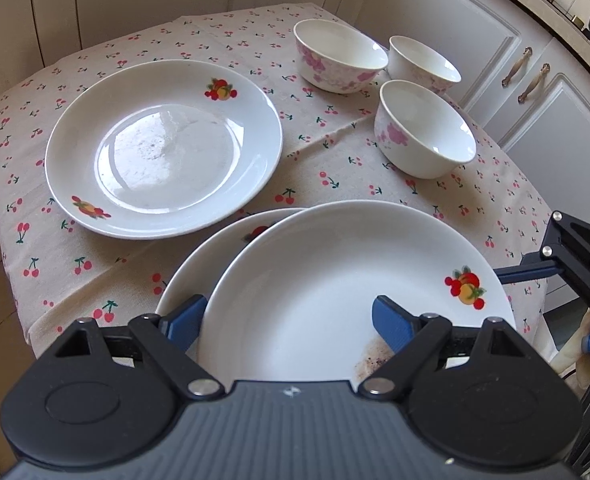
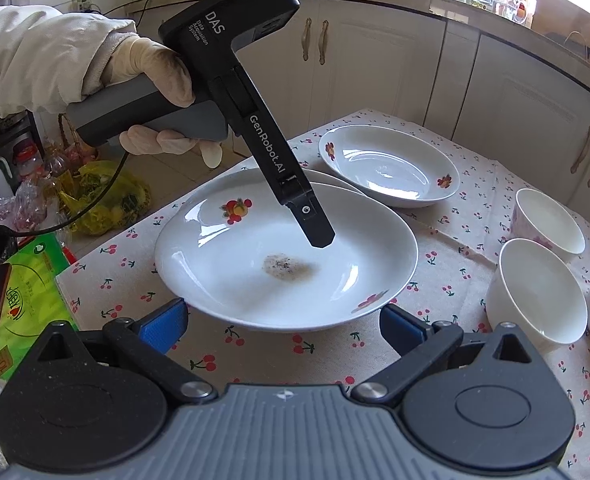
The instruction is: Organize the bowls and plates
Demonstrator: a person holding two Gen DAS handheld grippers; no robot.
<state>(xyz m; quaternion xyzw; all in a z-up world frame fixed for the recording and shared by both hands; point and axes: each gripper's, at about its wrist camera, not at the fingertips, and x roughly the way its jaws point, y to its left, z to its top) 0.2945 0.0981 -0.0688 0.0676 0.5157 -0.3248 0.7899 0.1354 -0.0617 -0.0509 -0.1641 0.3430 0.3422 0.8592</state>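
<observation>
A white plate with fruit prints and a brown stain [image 1: 335,280] [image 2: 287,256] lies on a second plate [image 1: 215,252] [image 2: 335,178] at the table's near edge. My left gripper [image 1: 291,320] is open, one finger outside the top plate's rim and one over its inside; in the right wrist view one of its fingers [image 2: 315,226] hangs over the plate. A third plate [image 1: 163,148] [image 2: 389,166] lies apart. Three white bowls with pink flowers [image 1: 339,56] [image 1: 423,60] [image 1: 425,130] stand at the right. My right gripper [image 2: 283,328] is open just in front of the stack.
The table has a cherry-print cloth [image 1: 327,152] [image 2: 435,248]. White cabinets [image 1: 535,80] stand close behind the bowls. Bags and packets [image 2: 95,200] lie on the floor left of the table. My right gripper [image 1: 575,264] shows at the right edge of the left wrist view.
</observation>
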